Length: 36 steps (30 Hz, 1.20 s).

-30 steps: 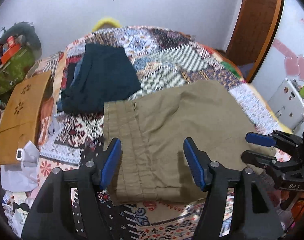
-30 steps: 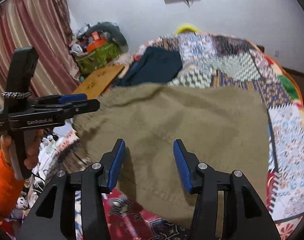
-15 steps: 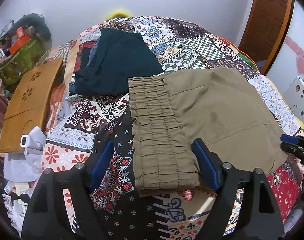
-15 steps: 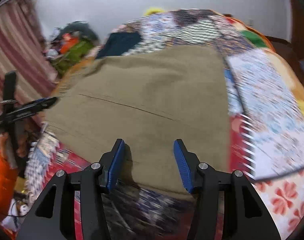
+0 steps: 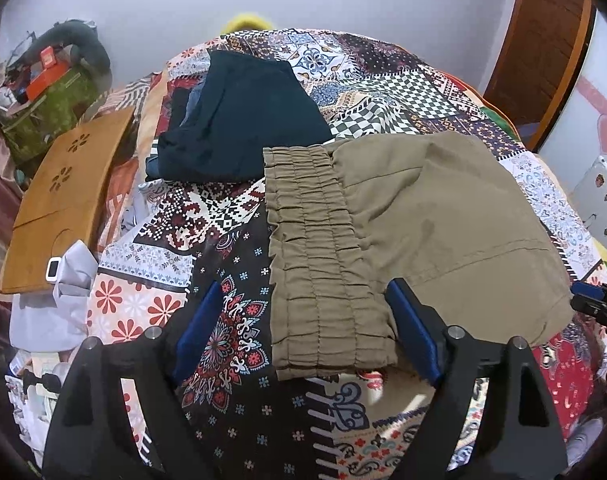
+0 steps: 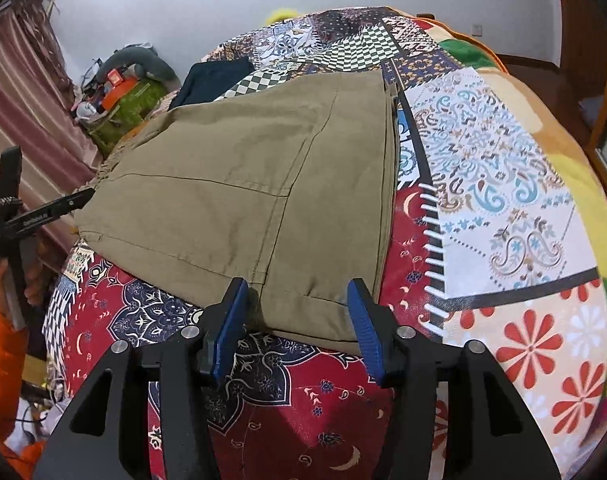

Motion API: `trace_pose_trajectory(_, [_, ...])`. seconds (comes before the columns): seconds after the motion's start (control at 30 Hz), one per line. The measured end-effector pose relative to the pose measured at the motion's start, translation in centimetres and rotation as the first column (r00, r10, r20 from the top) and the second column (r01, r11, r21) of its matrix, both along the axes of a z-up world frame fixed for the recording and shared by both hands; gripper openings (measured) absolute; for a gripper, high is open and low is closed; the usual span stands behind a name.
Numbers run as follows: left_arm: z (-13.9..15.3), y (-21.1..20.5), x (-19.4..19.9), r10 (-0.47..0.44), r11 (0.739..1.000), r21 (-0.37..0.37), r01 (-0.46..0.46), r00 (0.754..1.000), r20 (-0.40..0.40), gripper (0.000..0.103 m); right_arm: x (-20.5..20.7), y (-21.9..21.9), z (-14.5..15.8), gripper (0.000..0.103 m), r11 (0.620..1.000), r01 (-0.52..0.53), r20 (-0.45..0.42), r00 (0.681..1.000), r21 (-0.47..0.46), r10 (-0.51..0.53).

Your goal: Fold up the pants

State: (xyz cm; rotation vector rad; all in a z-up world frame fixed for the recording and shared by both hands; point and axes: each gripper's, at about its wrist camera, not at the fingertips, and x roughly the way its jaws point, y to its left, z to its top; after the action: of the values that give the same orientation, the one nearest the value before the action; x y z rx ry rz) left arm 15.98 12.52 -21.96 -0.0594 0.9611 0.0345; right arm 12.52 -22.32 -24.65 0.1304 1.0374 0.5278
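**Both claws spread at the near edge of the pants**

We see the khaki pants (image 5: 443,224) lying flat on the patchwork bedspread (image 5: 231,304), waistband to our left, cuffs to our right. Our left gripper (image 5: 299,332) is spread wide, its fingers either side of the waistband's near corner, gripping nothing. Our right gripper (image 6: 299,320) is likewise spread, straddling the near cuff corner. We judge both are placed to pinch those corners for the next fold. Beyond the pants lies a dark garment (image 5: 243,120). Left of the pants, off the bed, a green bag (image 5: 51,108) holds an orange box and clutter we cannot make out.
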Motion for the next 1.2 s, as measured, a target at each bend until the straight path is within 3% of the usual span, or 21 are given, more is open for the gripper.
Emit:
trace_pose_trajectory(0.37, [3.8, 0.7, 3.2, 0.003, 1.000, 0.020, -0.004, 0.999, 0.047, 0.086, 3.9, -0.2, 3.8, 0.051, 0.999, 0.011, 0.126, 0.992, -0.031, -0.007])
trace_pose_trajectory(0.7, [2.8, 2.1, 9.5, 0.029, 0.999, 0.017, -0.029, 1.000, 0.011, 0.087, 10.6, 0.1, 5.2, 0.053, 0.998, 0.034, 0.216, 0.976, -0.046, -0.023])
trace_pose_trajectory(0.93, [0.8, 3.5, 13.5, 0.063, 0.998, -0.024, -0.064, 0.997, -0.051, 0.087, 17.6, 0.9, 3.2, 0.054, 0.998, 0.031, 0.184, 0.983, -0.057, -0.020])
trace_pose_trajectory(1.2, [-2.2, 3.1, 15.0, 0.016, 0.999, -0.048, -0.023, 0.992, -0.125, 0.087, 25.7, 2.0, -1.6, 0.054, 0.995, 0.038, 0.072, 0.997, -0.090, -0.032])
